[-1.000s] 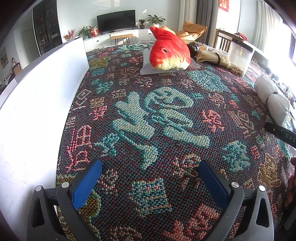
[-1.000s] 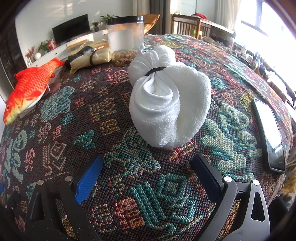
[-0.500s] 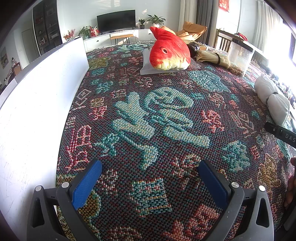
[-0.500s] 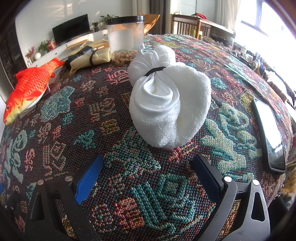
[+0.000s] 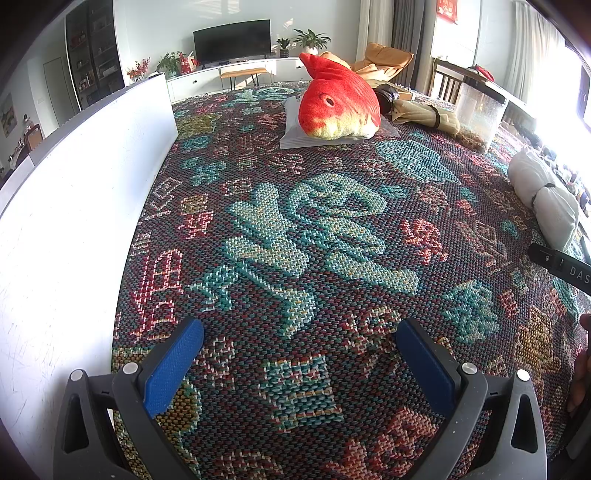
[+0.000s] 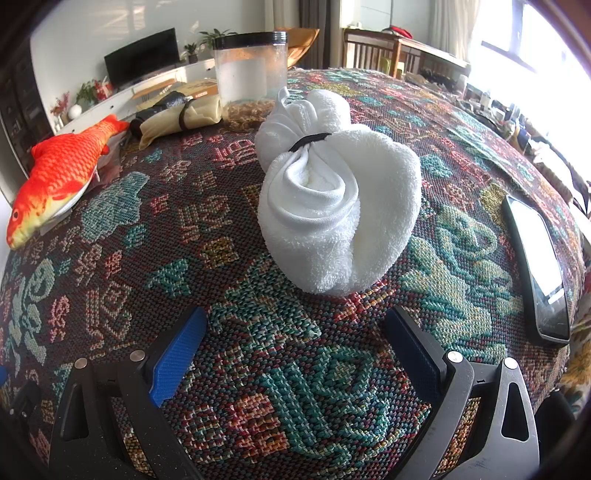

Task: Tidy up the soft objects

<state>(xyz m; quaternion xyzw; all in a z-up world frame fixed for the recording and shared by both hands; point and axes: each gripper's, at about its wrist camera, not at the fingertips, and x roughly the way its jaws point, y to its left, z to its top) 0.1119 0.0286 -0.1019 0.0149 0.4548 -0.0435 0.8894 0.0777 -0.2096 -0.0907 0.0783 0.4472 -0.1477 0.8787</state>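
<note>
Right wrist view: the right gripper [image 6: 295, 336] hangs spread wide and empty just short of the towel [image 6: 332, 206], a white bundle cinched by a black band, lying on the cloth [image 6: 110, 229]. The left gripper [image 5: 299, 347] is likewise released over bare cloth, the fish [image 5: 338, 107] far ahead on a packet [image 5: 291, 136].

Living room, daylit. A dark television [image 5: 232, 43] sat on a long white low cabinet [image 5: 236, 75] against the pale far wall, potted plants [image 5: 310, 38] beside it. Dark shelving [image 5: 94, 70] filled the left corner. Grey curtains [image 5: 404, 27] hung to the right; wooden chairs [image 6: 373, 51] stood near bright windows [image 6: 517, 40]. Strong sunlight washed out the right side.
</note>
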